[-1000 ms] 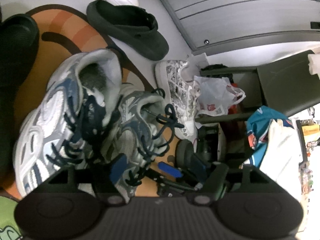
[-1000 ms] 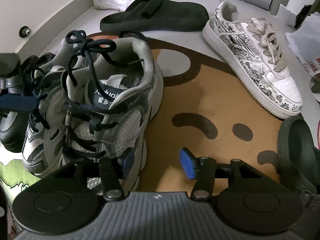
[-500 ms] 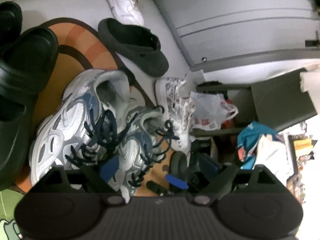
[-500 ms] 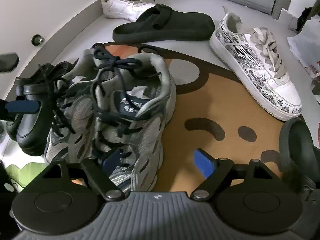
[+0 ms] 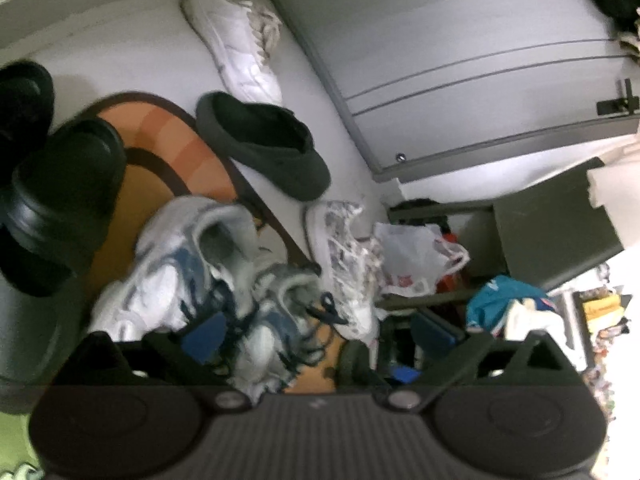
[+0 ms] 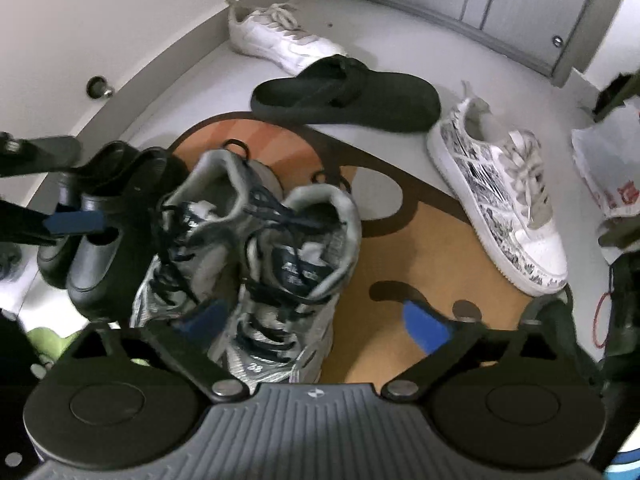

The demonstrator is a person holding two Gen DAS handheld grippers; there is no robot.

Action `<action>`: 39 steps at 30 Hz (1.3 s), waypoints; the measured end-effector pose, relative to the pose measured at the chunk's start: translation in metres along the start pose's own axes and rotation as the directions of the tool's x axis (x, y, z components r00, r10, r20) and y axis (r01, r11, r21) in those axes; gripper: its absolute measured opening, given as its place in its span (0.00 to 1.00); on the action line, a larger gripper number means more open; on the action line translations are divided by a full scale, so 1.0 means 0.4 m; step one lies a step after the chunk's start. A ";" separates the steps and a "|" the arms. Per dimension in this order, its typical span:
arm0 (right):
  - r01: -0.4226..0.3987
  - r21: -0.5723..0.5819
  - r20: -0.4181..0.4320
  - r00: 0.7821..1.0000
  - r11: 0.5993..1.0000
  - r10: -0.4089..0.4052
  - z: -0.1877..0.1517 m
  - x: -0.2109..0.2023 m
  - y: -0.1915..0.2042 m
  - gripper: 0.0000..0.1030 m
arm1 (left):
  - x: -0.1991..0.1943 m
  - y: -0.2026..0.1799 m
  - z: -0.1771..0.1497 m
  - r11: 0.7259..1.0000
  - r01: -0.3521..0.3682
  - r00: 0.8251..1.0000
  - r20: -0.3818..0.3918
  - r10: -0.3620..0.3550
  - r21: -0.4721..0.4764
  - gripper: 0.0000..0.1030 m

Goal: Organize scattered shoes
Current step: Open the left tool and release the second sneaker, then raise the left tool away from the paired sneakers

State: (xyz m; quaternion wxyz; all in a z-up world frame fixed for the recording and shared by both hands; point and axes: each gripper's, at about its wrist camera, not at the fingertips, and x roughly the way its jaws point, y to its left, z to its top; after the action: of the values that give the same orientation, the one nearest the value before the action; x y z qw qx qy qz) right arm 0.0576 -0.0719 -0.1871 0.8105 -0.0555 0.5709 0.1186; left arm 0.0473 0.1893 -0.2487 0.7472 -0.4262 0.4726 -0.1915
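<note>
A pair of grey-and-silver running shoes (image 6: 256, 264) with dark navy laces stands side by side, touching, on the orange and brown mat (image 6: 404, 264), near its left edge beside black clogs (image 6: 100, 248). The right gripper (image 6: 316, 324) hangs above the pair, its blue-padded fingers spreading wider and clear of the shoes. The left gripper (image 5: 320, 336) is likewise opening, gripping nothing. A black slipper (image 6: 352, 96), a printed sneaker (image 6: 500, 196) and a white sneaker (image 6: 280, 38) lie beyond the mat's far edge.

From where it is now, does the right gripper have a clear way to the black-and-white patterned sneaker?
Probably yes. The right gripper, jaws opening and holding nothing, faces bare mat before the patterned sneaker, which stands alone.
</note>
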 end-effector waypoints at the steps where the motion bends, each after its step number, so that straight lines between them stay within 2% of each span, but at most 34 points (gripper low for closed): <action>1: 0.013 -0.005 -0.012 1.000 1.000 -0.013 0.012 -0.012 0.008 1.00 | -0.002 0.004 0.003 1.000 -0.006 1.000 0.004 0.006 0.002 0.98; 4: 0.032 0.016 -0.039 0.999 0.999 -0.031 0.038 -0.043 0.024 1.00 | -0.014 0.023 0.011 1.000 -0.015 1.000 0.014 0.015 0.009 0.99; 8: 0.024 0.106 -0.054 0.998 0.994 -0.018 0.061 -0.083 0.047 1.00 | -0.032 0.046 0.023 0.997 -0.067 0.997 0.040 0.066 0.025 0.99; 13: 0.024 0.105 -0.048 0.999 0.994 -0.019 0.080 -0.105 0.086 1.00 | -0.047 0.063 0.046 0.996 -0.082 0.995 0.063 0.079 0.035 0.99; 17: 0.007 0.188 0.024 1.000 0.982 -0.012 0.093 -0.133 0.099 1.00 | -0.075 0.085 0.077 0.994 -0.105 0.989 0.109 0.100 0.032 0.99; 20: 0.004 0.203 0.083 0.996 0.979 -0.021 0.104 -0.134 0.121 1.00 | -0.105 0.115 0.109 0.994 -0.107 0.981 0.163 0.105 0.003 0.99; 22: -0.024 0.215 0.106 0.994 0.976 0.001 0.118 -0.132 0.130 1.00 | -0.126 0.123 0.123 0.993 -0.117 0.971 0.208 0.115 -0.003 0.99; 25: -0.122 0.290 0.095 0.991 0.949 0.098 0.137 -0.125 0.131 1.00 | -0.142 0.124 0.128 0.992 -0.124 0.961 0.250 0.122 -0.006 0.99; 28: -0.165 0.328 0.101 0.985 0.930 0.139 0.149 -0.134 0.136 1.00 | -0.132 0.113 0.125 0.993 -0.114 0.966 0.237 0.107 0.015 0.98; 34: -0.170 0.348 0.146 0.981 0.922 0.126 0.152 -0.167 0.139 1.00 | -0.126 0.090 0.114 0.992 -0.121 0.961 0.254 0.107 0.039 0.93; 37: -0.149 0.376 0.142 0.985 0.915 0.102 0.144 -0.169 0.120 1.00 | -0.118 0.091 0.112 0.994 -0.100 0.968 0.234 0.089 0.034 0.92; 39: -0.146 0.431 0.139 0.986 0.890 0.094 0.137 -0.169 0.087 1.00 | -0.111 0.092 0.110 0.995 -0.088 0.973 0.216 0.078 0.037 0.88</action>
State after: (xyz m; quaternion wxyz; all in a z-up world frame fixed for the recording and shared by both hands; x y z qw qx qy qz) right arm 0.0771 -0.0347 -0.1031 0.8246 0.1712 0.5378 0.0394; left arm 0.0601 0.2608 -0.2465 0.8109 -0.4068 0.4019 -0.1239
